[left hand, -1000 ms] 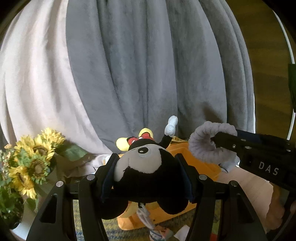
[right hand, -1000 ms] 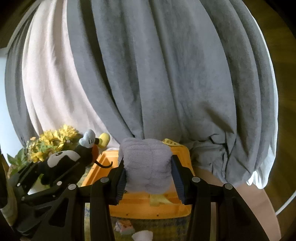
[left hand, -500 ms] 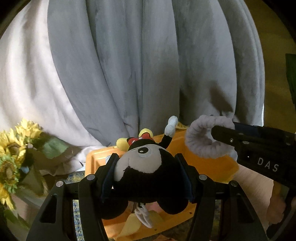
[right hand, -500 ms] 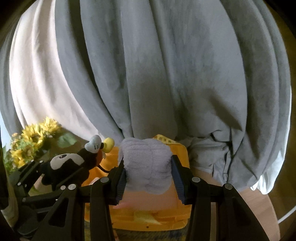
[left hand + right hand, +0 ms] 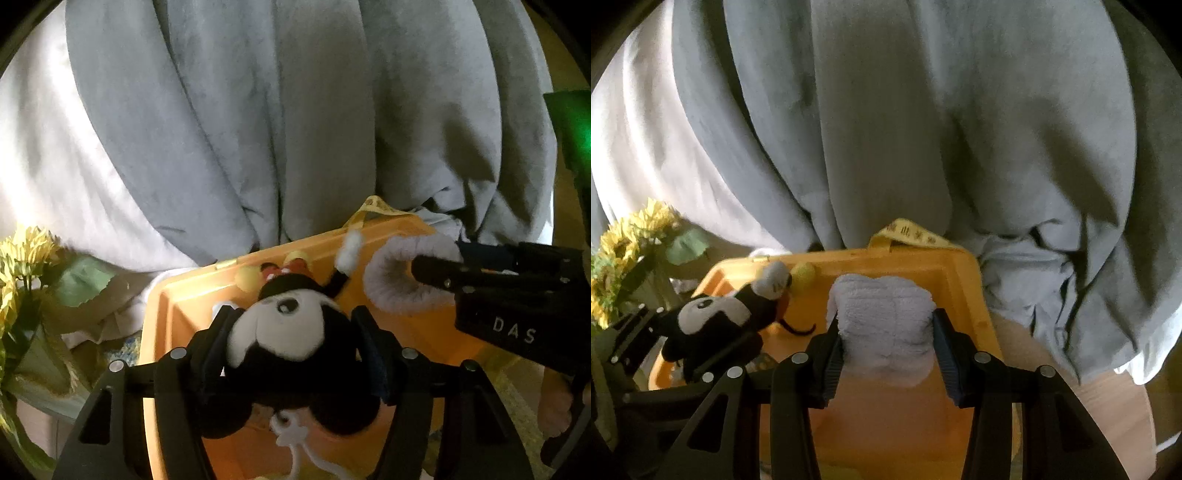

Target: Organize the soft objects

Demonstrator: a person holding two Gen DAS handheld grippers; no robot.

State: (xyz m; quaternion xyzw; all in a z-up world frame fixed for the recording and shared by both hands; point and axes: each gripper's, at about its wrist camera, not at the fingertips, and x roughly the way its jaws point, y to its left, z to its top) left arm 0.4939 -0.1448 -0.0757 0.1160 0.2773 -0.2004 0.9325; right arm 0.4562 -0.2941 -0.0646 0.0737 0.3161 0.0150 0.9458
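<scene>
Having swung forward over the orange bin (image 5: 964, 280), the left gripper (image 5: 295, 343) clamped the black-and-white mouse plush (image 5: 291, 332) and the right gripper (image 5: 886, 343) pinched the grey fleece roll (image 5: 884, 325), both poised above it, seemingly ready for release.

Dim room; daylight from the left whitens the pale curtain (image 5: 33, 155). Grey drape (image 5: 886, 129) folds hold soft shadow. Slight motion blur, and fisheye bending with black corners.

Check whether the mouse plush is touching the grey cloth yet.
Apart. The right wrist view shows orange bin floor between the mouse plush and the grey cloth.
</scene>
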